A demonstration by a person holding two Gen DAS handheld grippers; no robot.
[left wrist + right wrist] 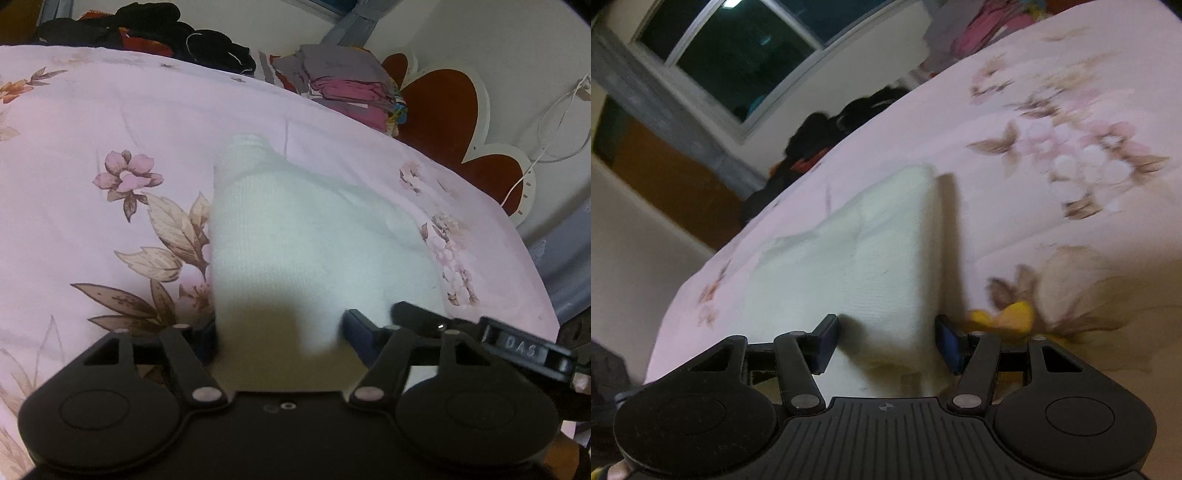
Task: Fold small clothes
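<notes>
**Me:** I have the white sock (295,229) flat on the flowered bedsheet (110,110), in the middle of the bed. Its near end lies between both pairs of tongs. The left tongs (279,332) stand apart, one pad on each side of the cloth. I can't see either pad pressing into it.

**Partner:** And the right?

**Me:** The right tongs (886,341) are apart as well, straddling the sock's near right corner. The left pad sits over the cloth, the right pad just off its edge. Nothing is clamped on either side, as far as I can judge.

**Partner:** So what worries you?

**Me:** Three things. If I close now, the right tongs may catch only the very edge, and the knit could slip out once I lift. The left tongs sit low on the cloth, so closing there might pinch the sheet along with the sock and drag it up. And the two tools sit close together at this end; the right tool's arm already shows at the right of the left view, so they could knock.

**Partner:** Anything nearby in the way?

**Me:** A small yellow thing (1008,317) lies just right of the right tongs; it's too blurred to name. The folded stack of clothes (343,88) and the dark clothes pile (155,33) are at the far edge, well clear.
</notes>
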